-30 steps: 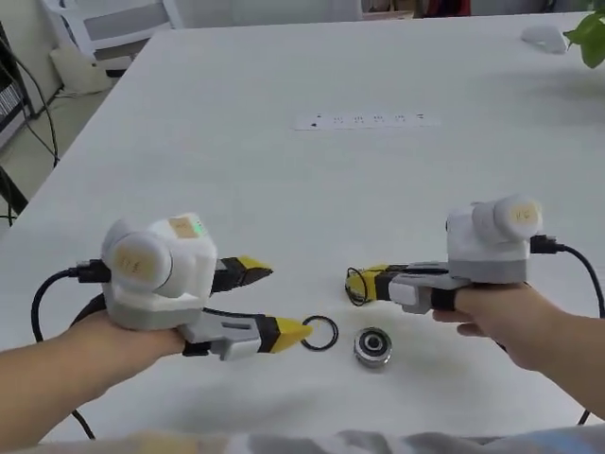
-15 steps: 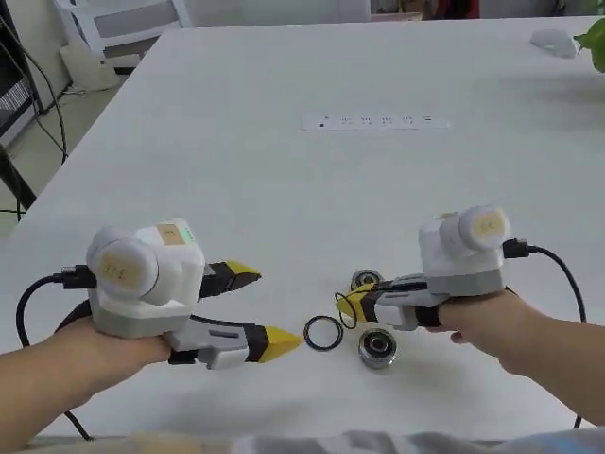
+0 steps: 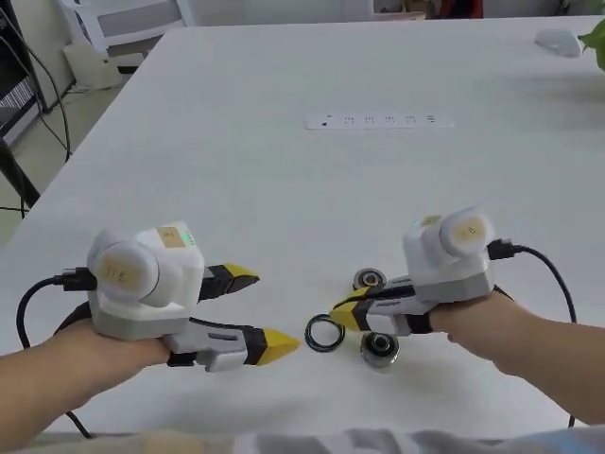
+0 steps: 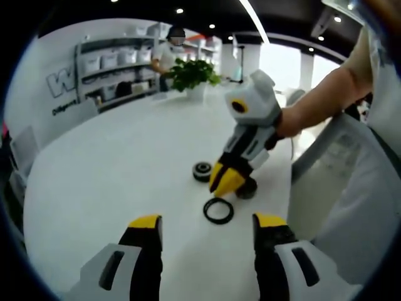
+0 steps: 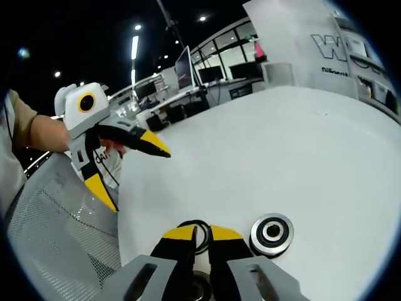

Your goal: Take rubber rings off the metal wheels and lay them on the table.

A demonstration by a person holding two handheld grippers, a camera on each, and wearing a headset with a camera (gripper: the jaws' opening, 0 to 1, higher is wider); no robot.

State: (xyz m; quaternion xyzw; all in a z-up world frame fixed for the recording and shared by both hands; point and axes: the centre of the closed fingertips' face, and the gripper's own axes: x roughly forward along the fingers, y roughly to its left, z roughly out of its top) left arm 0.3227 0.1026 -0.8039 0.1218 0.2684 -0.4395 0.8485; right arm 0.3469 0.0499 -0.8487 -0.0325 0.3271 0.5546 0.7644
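Rubber ring [image 3: 324,333] lies just beside the closed right tongs [image 3: 340,317]; the left tongs [image 3: 269,310] gape empty.

The right gripper [image 3: 342,316] has travelled down and to the person's left. Its yellow tips, well apart from the rubber ring [image 3: 324,334] 1.0 s ago, now sit just beside it on its right, jaws nearly together. The thin loop seen hanging at those tips 0.5 s ago can no longer be told apart from the ring. The left gripper [image 3: 266,310] has drawn its near tip back from the ring, and a metal wheel [image 3: 369,279], hidden 1.0 s ago, is exposed beyond the ring.
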